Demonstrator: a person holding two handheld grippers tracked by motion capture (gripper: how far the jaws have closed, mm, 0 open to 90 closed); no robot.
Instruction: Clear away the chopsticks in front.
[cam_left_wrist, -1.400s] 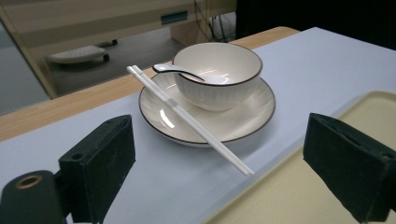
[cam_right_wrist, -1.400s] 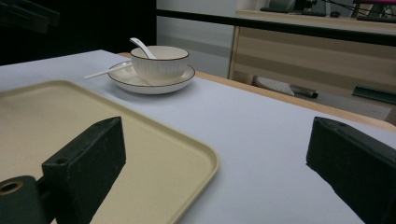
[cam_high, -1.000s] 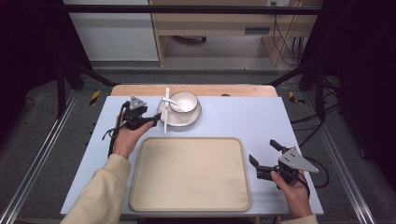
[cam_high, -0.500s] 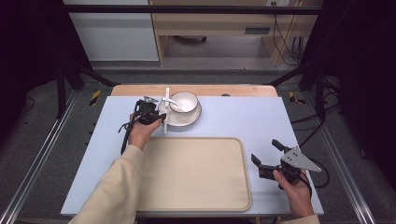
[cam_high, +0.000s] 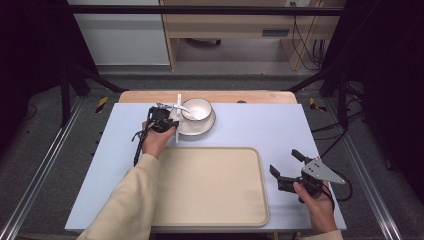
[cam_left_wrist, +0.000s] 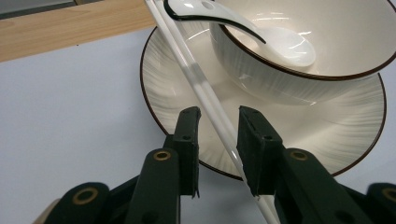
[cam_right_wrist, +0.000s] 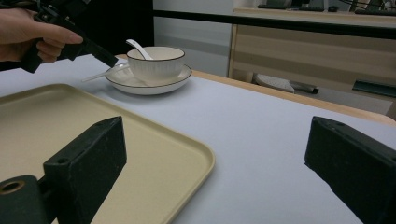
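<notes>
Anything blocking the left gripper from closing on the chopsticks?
Nothing visible. The chopsticks already lie between the left gripper's jaws, which have just been closing, small gaps left. The plate sits underneath, not between.

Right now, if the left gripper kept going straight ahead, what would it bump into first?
Probably the white chopsticks, already between the left gripper's jaws, which have just been closing. Past them sits the plate, then the bowl with its spoon.

High view looks down and forward over the bowl (cam_high: 197, 108); left gripper view sits close beside it, right gripper view faces it from afar
</notes>
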